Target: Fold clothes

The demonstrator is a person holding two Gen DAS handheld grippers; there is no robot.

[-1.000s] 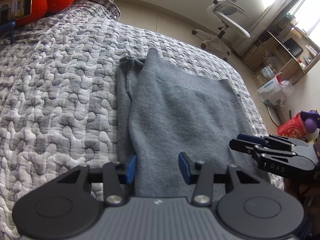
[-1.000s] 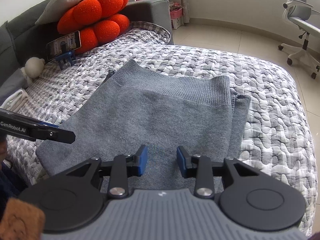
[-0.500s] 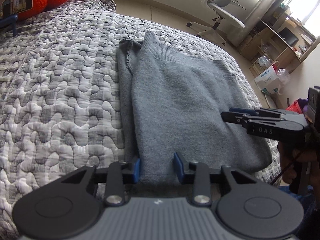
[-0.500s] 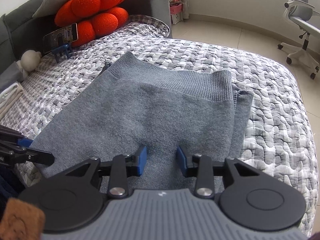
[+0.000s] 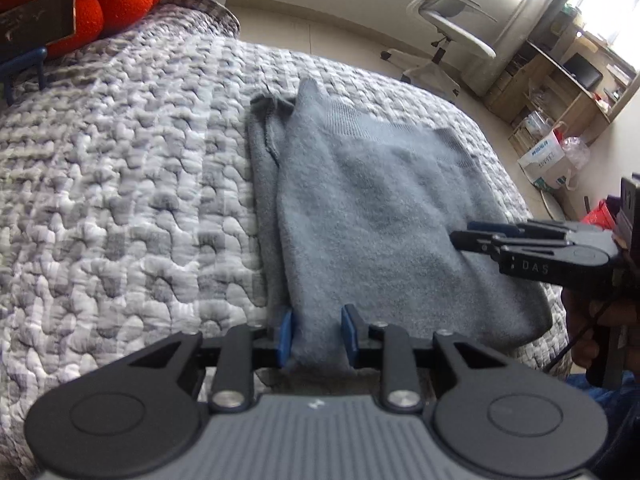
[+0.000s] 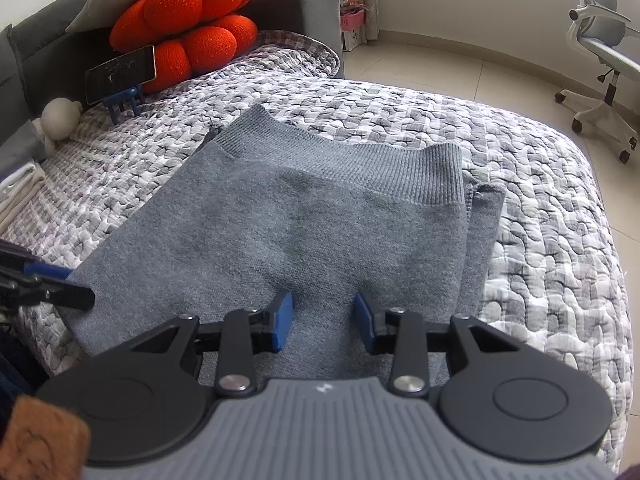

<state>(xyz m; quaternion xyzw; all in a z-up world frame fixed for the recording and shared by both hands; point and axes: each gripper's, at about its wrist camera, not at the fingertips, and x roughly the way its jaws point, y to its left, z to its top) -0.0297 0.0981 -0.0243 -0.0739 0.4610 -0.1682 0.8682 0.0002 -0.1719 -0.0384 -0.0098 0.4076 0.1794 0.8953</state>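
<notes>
A grey knit sweater (image 5: 372, 216) lies folded flat on the quilted bed, ribbed hem at the far end; it also shows in the right wrist view (image 6: 320, 216). My left gripper (image 5: 316, 334) is open, its blue pads on either side of the sweater's near left edge. My right gripper (image 6: 324, 320) is open, low over the sweater's near edge. The right gripper shows side-on at the right of the left wrist view (image 5: 472, 234). The left gripper's tips show at the left edge of the right wrist view (image 6: 60, 292).
The grey-and-white quilt (image 5: 120, 200) covers the bed. An orange cushion (image 6: 188, 20) and a phone on a blue stand (image 6: 120, 76) sit at the head. An office chair (image 6: 604, 52) stands on the floor beyond. A desk with shelves (image 5: 560, 76) stands at the far right.
Both grippers have moved down and closer to the sweater's near edge. The left gripper's pads now stand around the edge. The sweater has not moved.
</notes>
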